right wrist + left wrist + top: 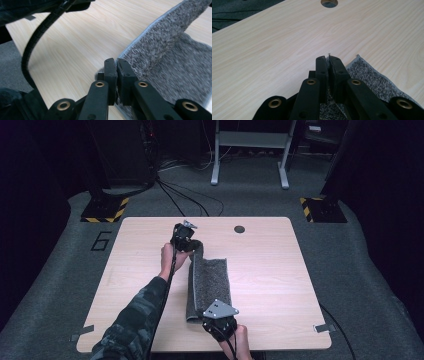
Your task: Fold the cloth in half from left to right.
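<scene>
Grey carpet surrounds your pale wooden table (pixel 150 240), and a large "6" (pixel 102 241) is marked on the floor at the middle left of the high view, beside a stand foot (pixel 105 209) with yellow-and-black hazard stripes; a second striped foot (pixel 322 209) sits at the upper right. No brand or label can be read on the grippers. Your grey towel (pixel 212 280) lies near the centre of the table, running from mid-frame down toward the lower edge, with its left long edge lifted and folded over. Your left forearm, in a camouflage sleeve (pixel 135 320), comes in from the bottom left and reaches up to the far end of the towel, where your left gripper (pixel 192 246) is clamped on the upper corner; in the left gripper view the jaws are pressed together with grey knit pinched between them. Your right hand (pixel 239 340) sits at the bottom edge of the frame, and your right gripper (pixel 212 317) is clenched on the near corner, the right gripper view showing fluffy pile and a stitched hem caught between its closed jaws. A round cable hole (pixel 239 229) lies above the towel.
</scene>
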A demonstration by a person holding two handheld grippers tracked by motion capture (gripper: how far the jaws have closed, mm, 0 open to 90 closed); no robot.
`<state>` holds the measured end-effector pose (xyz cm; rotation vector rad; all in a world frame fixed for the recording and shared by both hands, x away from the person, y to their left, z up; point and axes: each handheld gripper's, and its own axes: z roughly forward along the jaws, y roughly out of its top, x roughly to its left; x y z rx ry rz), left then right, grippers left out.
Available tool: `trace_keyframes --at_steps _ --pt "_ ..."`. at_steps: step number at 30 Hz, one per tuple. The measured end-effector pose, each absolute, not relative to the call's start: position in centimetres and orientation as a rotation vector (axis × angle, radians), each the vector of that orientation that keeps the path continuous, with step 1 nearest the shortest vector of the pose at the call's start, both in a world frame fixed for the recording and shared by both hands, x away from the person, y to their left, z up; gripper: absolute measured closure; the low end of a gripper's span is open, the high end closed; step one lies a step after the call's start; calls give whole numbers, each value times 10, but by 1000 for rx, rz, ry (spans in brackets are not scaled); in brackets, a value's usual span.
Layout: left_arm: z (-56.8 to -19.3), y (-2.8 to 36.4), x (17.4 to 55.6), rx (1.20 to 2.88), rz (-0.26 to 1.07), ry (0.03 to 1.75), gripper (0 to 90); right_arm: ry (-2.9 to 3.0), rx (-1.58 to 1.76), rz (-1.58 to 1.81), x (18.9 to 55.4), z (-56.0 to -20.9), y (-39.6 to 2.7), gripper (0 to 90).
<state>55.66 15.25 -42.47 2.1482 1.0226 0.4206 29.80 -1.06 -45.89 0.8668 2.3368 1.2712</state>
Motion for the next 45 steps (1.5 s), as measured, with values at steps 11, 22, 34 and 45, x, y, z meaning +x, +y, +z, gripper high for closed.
trace_keyframes --at_steps 11,22,34,45 --pt "-444 123 562 2197 391 993 848 2346 960 1198 299 -477 -32 866" --pt "-462 108 566 2214 372 1018 843 2362 1023 1162 301 -496 -42 865" --pt "-466 100 566 2173 315 1033 424 2393 1069 1105 303 -507 -48 816" --pt "-450 123 556 2141 338 1017 224 2311 1240 1073 303 -505 -82 466"
